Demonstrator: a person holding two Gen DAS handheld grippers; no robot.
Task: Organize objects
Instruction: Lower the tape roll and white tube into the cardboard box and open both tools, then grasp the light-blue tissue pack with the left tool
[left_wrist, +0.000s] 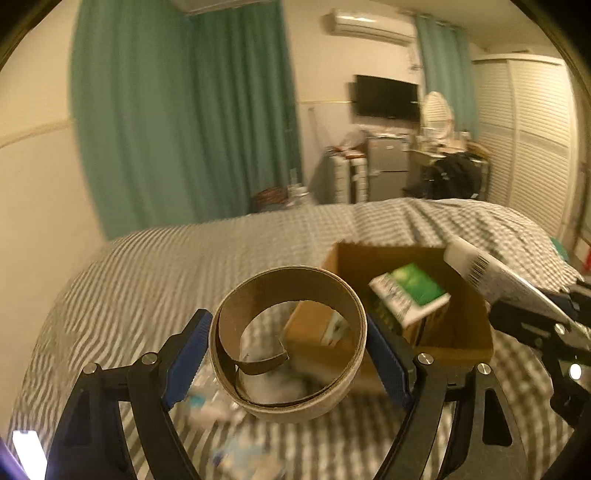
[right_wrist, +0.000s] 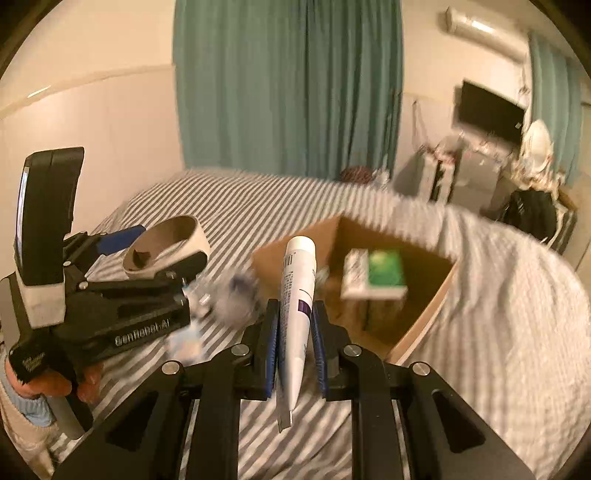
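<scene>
Long teal curtains hang against cream walls, under a white wall-mounted air conditioner. A black flat television hangs above cluttered furniture, beside white louvred wardrobe doors. A grey-and-white striped bed cover fills the foreground

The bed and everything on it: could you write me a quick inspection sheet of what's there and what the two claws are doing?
Surface: bed with a grey-and-white striped cover.
Job's things: open cardboard box on the bed, a green-and-white packet inside; a near-empty tape roll; a white tube.
Clutter: blurred clear wrappers on the cover beside the box.
Claws: left claw grips the tape roll across its outside; right claw is shut on the tube, cap pointing away.
Cables: nothing seen.
Surroundings: green curtains, wall television, air conditioner, louvred wardrobe doors, cluttered cabinets.
</scene>
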